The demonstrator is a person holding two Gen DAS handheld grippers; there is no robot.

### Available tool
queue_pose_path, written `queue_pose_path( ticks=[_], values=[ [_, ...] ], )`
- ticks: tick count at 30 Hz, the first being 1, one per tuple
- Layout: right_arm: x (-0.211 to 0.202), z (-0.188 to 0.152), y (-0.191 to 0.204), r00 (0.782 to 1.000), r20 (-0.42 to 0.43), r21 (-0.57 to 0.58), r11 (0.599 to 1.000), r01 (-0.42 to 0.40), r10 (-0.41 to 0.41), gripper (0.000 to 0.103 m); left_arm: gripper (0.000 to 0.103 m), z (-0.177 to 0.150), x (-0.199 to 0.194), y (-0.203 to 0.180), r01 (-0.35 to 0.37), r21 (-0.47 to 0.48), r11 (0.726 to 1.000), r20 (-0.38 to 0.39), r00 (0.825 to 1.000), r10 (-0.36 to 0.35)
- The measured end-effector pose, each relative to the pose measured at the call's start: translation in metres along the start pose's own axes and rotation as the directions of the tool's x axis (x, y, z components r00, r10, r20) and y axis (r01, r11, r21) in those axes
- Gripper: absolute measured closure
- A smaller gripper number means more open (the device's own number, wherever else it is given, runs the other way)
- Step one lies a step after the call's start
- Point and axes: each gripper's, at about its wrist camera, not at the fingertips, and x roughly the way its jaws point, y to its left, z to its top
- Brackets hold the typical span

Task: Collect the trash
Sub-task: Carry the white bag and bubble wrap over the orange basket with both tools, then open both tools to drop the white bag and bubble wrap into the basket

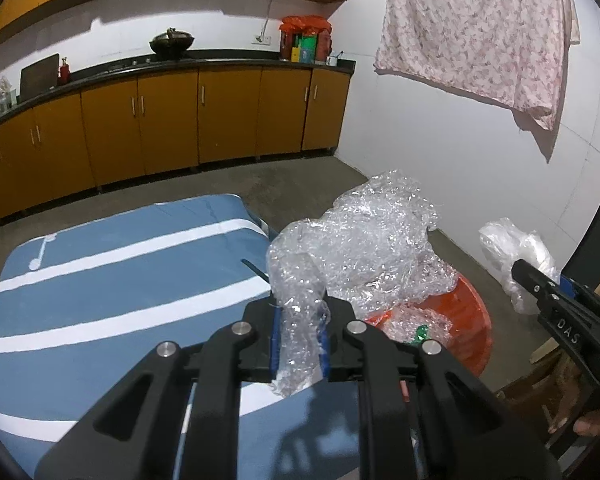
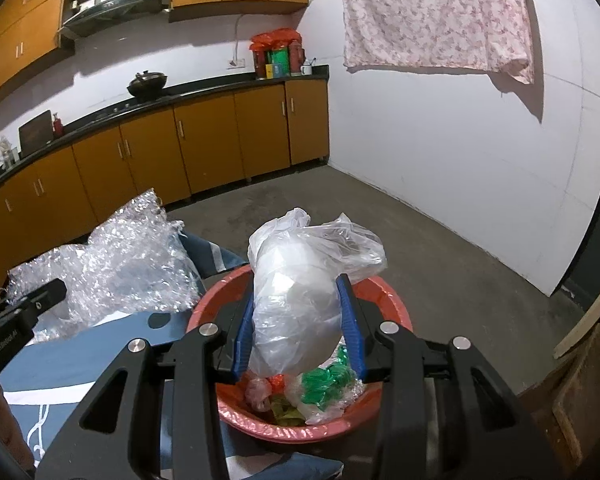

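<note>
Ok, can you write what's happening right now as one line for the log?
left gripper: shut on bubble wrap | right gripper: shut on plastic bag, above red basin | basin: holds wrappers

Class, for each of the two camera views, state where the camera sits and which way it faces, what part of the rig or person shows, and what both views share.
Left wrist: on the left gripper, facing forward over the blue mattress toward kitchen cabinets; it clamps bubble wrap; the right gripper shows at right.
Right wrist: on the right gripper, looking down into the red basin; it clamps a clear plastic bag.
Shared: basin, bubble wrap, plastic bag, cabinets, floral cloth.
</note>
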Motion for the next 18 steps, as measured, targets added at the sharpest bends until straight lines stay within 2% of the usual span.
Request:
queue_pose_path(
  ticks=[13, 17, 18],
  values=[
    [0.017, 0.011, -0.029, 0.999, 0.006, 0.077, 0.996, 0.033, -0.033, 0.064, 0.088, -0.006, 0.052, -0.042, 0.063, -0.018, 0.998, -0.072, 0.995, -0.064],
    [0.028, 0.016, -0.037, 1.000, 0.003, 0.114, 0.993, 0.010, -0.010, 0.064, 0.086, -0.010, 0.072, -0.054, 0.081, -0.019, 0.997, -0.107, 0.991, -0.083],
    [0.031, 0.016, -0.038, 1.000, 0.000, 0.116, 0.993, 0.000, 0.000, 0.063, 0.083, -0.011, 0.077, -0.057, 0.088, -0.019, 0.996, -0.119, 0.989, -0.090]
  ],
)
